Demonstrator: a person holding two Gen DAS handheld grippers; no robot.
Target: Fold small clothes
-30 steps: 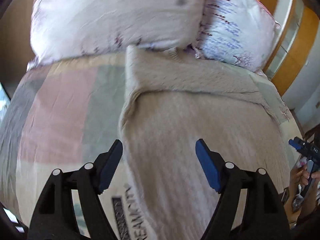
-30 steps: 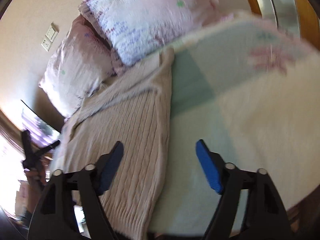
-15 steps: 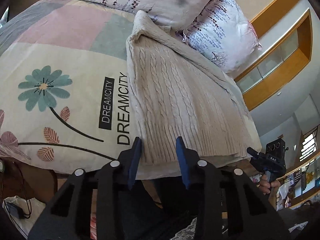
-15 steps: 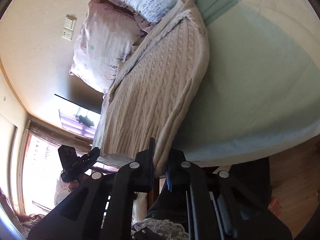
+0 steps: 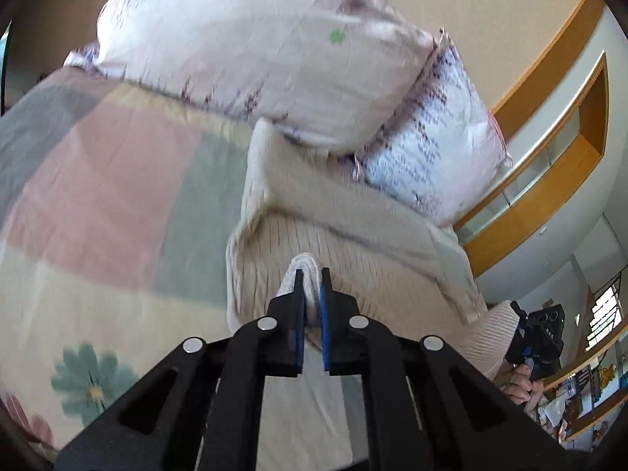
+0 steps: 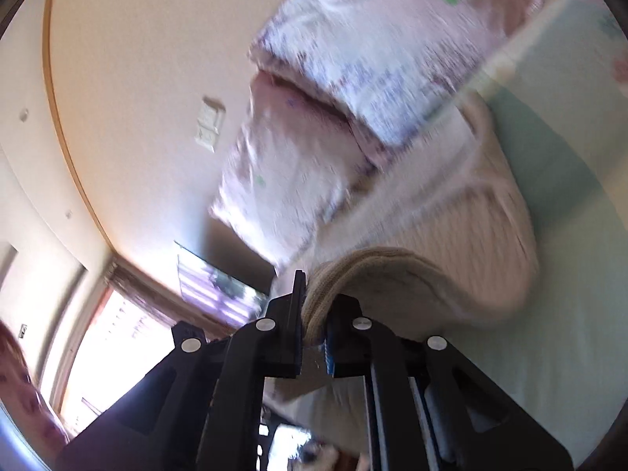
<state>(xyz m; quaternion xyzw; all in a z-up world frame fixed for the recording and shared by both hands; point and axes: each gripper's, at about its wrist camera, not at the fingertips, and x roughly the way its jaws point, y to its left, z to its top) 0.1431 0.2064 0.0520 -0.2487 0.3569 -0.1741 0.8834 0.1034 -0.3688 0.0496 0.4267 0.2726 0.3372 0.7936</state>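
Observation:
A beige cable-knit sweater (image 5: 353,243) lies lengthwise on the bed, its top end under the pillows. My left gripper (image 5: 311,274) is shut on the sweater's bottom hem and holds it lifted above the sweater's body. In the right wrist view the sweater (image 6: 471,227) curls up from the bed, and my right gripper (image 6: 314,298) is shut on the other corner of its hem. The right gripper also shows at the right edge of the left wrist view (image 5: 537,333).
Two floral pillows (image 5: 274,51) lean at the head of the bed. The bedspread (image 5: 98,204) has pastel blocks and a flower print. A wooden-trimmed shelf (image 5: 549,165) runs along the right wall. A wall switch (image 6: 210,123) and a bright window (image 6: 117,337) are on the left.
Both grippers closed on the sweater's bottom hem at the bed edge, then lifted it and carried it toward the pillows. The hem now curls up over the sweater's body.

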